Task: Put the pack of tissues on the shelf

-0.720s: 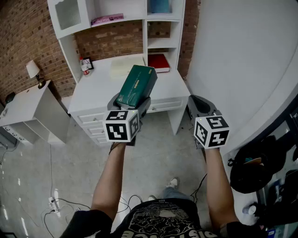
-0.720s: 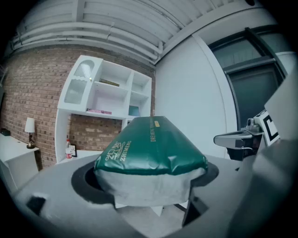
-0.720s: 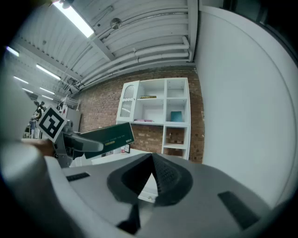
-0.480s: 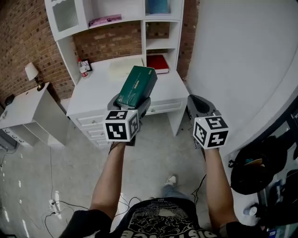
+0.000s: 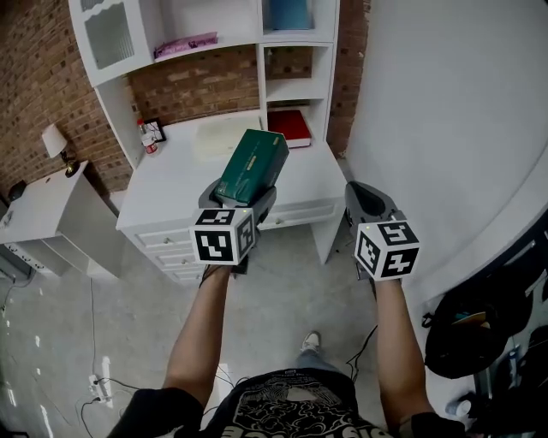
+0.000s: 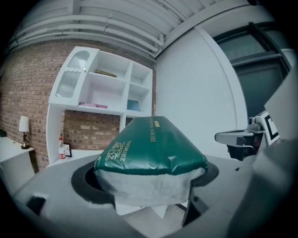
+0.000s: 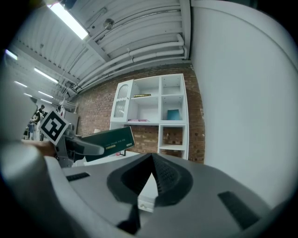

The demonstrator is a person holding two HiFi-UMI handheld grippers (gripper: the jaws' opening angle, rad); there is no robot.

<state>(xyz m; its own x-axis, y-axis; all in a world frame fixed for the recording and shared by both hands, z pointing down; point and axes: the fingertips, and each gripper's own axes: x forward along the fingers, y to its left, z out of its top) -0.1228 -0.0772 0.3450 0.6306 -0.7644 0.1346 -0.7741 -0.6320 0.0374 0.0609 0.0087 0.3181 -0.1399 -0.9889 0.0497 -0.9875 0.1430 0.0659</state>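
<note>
The pack of tissues [image 5: 253, 165] is a dark green soft pack, held up over the front of the white desk [image 5: 171, 175]. My left gripper [image 5: 239, 193] is shut on its near end, jaws set wide around it. In the left gripper view the pack [image 6: 151, 146] fills the space between the jaws and points at the white shelf unit [image 6: 104, 88]. In the right gripper view the pack [image 7: 109, 138] shows at the left. My right gripper [image 5: 363, 197] is shut with nothing in it, level with the left one, near the desk's right end. The shelf unit [image 5: 218, 47] stands on the desk.
A pink flat thing [image 5: 184, 43] and a blue thing [image 5: 289, 13] lie on the shelves, a red book [image 5: 291, 127] in the bottom right nook. A bottle [image 5: 143, 137] and small frame [image 5: 156, 130] stand at the desk's back left. A lamp [image 5: 58, 141] on a low side table [image 5: 43, 205] is at left; a white wall [image 5: 445, 128] at right.
The desk and shelves have shifted slightly down and left in the head view and look a little nearer. Both grippers keep their places; the pack stays gripped.
</note>
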